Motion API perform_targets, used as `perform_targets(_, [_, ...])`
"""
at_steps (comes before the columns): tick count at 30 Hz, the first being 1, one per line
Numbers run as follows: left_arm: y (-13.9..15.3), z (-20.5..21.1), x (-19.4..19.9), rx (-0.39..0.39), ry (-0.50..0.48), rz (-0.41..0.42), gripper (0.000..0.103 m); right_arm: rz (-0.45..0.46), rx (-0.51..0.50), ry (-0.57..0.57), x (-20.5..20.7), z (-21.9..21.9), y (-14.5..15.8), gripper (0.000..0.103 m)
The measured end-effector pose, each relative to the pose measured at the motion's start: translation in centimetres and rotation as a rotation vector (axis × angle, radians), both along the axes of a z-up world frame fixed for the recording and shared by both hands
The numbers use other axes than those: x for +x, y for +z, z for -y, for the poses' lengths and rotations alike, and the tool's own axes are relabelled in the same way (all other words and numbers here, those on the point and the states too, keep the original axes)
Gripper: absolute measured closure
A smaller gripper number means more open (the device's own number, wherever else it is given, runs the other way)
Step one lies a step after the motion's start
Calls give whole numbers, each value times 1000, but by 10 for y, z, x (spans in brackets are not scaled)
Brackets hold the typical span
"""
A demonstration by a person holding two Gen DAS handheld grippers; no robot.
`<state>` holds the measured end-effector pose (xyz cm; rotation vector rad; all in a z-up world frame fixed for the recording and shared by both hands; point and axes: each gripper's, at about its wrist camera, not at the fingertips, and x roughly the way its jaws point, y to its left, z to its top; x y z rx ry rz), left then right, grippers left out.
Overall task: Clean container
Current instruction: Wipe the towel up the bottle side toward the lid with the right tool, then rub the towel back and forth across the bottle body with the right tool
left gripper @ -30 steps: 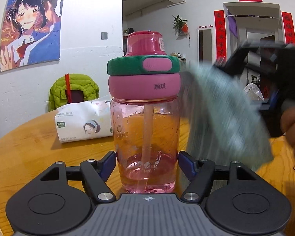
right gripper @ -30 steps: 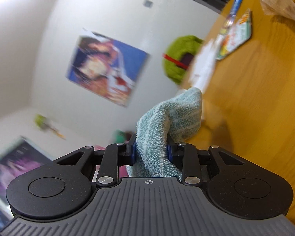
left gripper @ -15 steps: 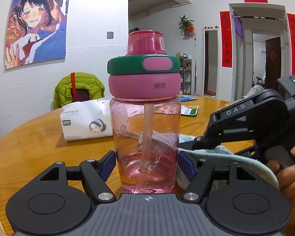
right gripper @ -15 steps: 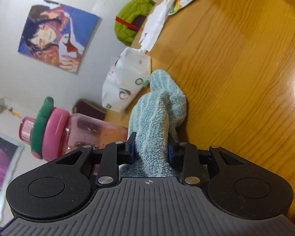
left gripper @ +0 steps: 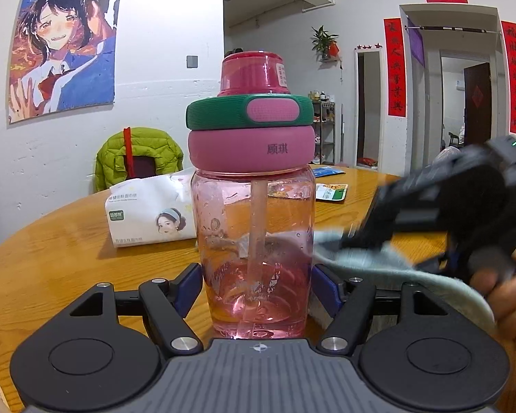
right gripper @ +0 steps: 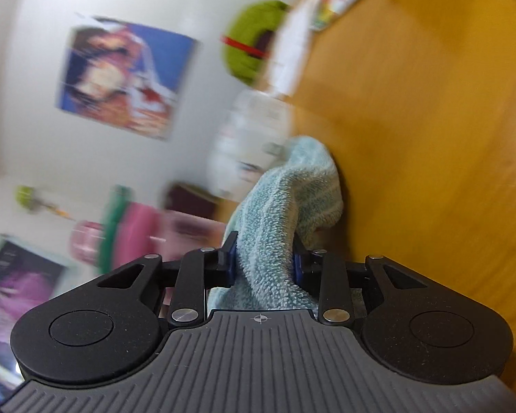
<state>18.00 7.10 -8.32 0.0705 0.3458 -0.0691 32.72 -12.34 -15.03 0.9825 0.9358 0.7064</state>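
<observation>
A: Left gripper [left gripper: 256,284]?
B: Jaws closed on the pink bottle [left gripper: 254,241], upright between them on the table [left gripper: 51,261].
A: Right gripper [right gripper: 263,258]?
B: Clamped on the teal cloth [right gripper: 285,206], seemingly touching the bottle; it's blurred.

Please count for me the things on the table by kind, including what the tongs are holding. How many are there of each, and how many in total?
Water bottle: 1
Cleaning cloth: 1
Tissue pack: 1
Flat printed packets, at the far edge: 2
Total: 5
</observation>
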Motion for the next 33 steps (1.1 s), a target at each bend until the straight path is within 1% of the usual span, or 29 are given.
perform_targets(2, [0,0,0,-3,3,-5,36,8,-29,-5,0,-2,0,69])
perform_targets(3, [1,1,-1,-5,12,-11,31,29,-35,-9,-1,-2,2,69])
perform_targets(4, [2,3,-3,0,31,-13,28,59,-39,-20,-2,-1,5,69])
perform_targets(7, [5,10,-10,23,93,-4,27,191,-30,-85,-9,2,17,69])
perform_targets(9, [7,14,-14,30,94,12,27,255,-6,-133,-12,5,23,69])
perform_targets(10, [7,16,-15,33,84,14,27,270,16,-146,-11,7,24,69])
perform_targets(13, [5,20,-16,50,28,21,26,238,92,-108,-4,9,19,69])
perform_targets(15, [4,19,-14,62,17,26,24,169,152,-45,3,7,11,69])
perform_targets(16, [4,17,-13,62,12,26,24,146,166,-37,3,7,9,69])
perform_targets(18, [4,11,-9,47,-5,25,24,128,145,-18,0,10,12,69])
perform_targets(20, [5,5,-7,21,-23,25,23,125,79,6,-5,10,18,69])
perform_targets(22, [5,4,-7,20,-31,26,23,128,33,14,-8,9,21,69])
perform_targets(26, [2,9,-7,59,-23,32,24,139,-40,16,-12,6,25,69])
perform_targets(28, [2,9,-7,55,-21,33,26,131,-72,13,-11,3,23,69])
perform_targets(30, [3,8,-7,53,-20,33,27,155,-96,0,-14,3,26,69])
perform_targets(31, [3,8,-7,52,-20,34,27,186,-78,-14,-16,5,29,69])
perform_targets(33, [3,7,-8,50,-22,36,27,267,23,-47,-22,14,37,70])
